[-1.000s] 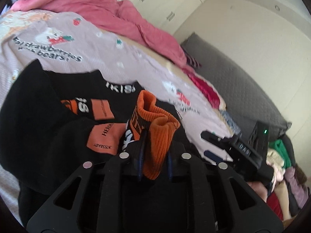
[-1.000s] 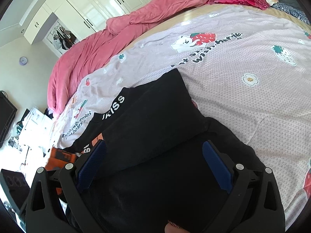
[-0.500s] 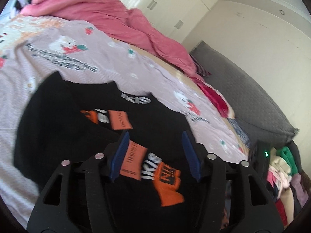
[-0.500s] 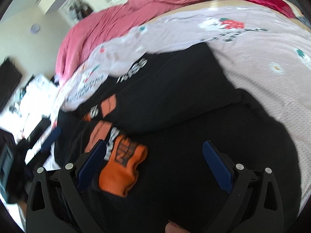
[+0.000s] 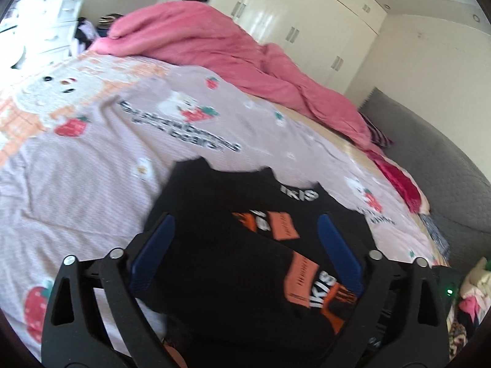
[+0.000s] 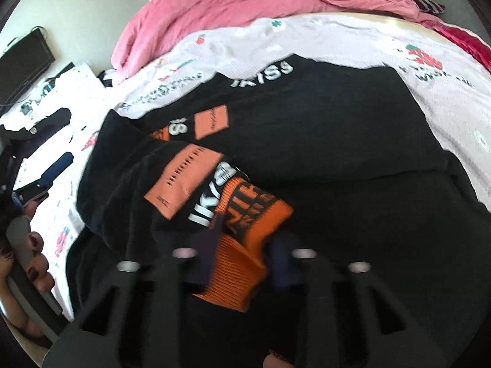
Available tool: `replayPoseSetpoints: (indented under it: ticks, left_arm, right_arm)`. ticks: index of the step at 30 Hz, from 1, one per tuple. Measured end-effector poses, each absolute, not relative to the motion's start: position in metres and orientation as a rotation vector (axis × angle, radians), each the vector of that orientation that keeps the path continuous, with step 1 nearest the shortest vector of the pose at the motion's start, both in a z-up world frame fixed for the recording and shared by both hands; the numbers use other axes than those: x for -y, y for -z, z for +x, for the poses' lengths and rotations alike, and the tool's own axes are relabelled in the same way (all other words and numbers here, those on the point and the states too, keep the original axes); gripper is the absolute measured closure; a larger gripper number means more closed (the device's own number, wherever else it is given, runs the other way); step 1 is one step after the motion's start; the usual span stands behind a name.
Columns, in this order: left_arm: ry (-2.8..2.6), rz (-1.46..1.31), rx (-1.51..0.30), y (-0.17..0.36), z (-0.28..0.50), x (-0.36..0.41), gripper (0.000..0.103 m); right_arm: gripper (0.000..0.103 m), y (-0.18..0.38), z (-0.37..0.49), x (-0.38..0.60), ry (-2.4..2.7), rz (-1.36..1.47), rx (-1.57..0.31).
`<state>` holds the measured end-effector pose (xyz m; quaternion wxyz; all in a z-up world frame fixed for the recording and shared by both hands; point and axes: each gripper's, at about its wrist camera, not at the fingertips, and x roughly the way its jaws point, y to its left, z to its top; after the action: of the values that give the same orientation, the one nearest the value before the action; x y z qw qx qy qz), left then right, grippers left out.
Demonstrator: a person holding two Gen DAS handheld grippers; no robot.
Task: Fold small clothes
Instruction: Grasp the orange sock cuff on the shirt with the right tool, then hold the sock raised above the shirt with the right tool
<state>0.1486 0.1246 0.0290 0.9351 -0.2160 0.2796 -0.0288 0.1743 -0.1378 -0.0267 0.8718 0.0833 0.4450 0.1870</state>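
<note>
Black sweatshirt (image 6: 322, 128) with orange patches is lying spread on the pink strawberry-print bedsheet (image 5: 76, 184), its orange ribbed cuff (image 6: 242, 260) resting on the dark body. Right gripper (image 6: 242, 245) is closing its jaws, the cuff sitting pinched between the 2 blurred fingers. Left gripper (image 5: 245, 245) is opening its jaws wide above the fabric, nothing gripped between its blue pads (image 5: 153, 245)
</note>
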Motion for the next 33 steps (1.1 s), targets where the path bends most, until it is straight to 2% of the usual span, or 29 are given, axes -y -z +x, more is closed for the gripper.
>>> replayPoseSetpoints:
  ticks: [2, 10, 19, 33]
  left_arm:
    - [0.033, -0.474, -0.566, -0.027, 0.148, -0.138, 0.013]
    - [-0.059, -0.606, -0.559, -0.015, 0.142, -0.192, 0.012]
    - [-0.057, -0.649, -0.591, -0.008, 0.145, -0.198, 0.012]
    - [-0.003, -0.524, -0.617, -0.014, 0.156, -0.154, 0.012]
  right_arm:
    - [0.096, 0.018, 0.174, 0.133, -0.426, 0.145, -0.891]
    - [0.096, -0.042, 0.185, 0.127, -0.495, 0.076, -0.706]
    - [0.096, -0.085, 0.206, 0.145, -0.452, 0.022, -0.574]
    - [0.096, -0.067, 0.225, 0.195, -0.292, 0.035, -0.596]
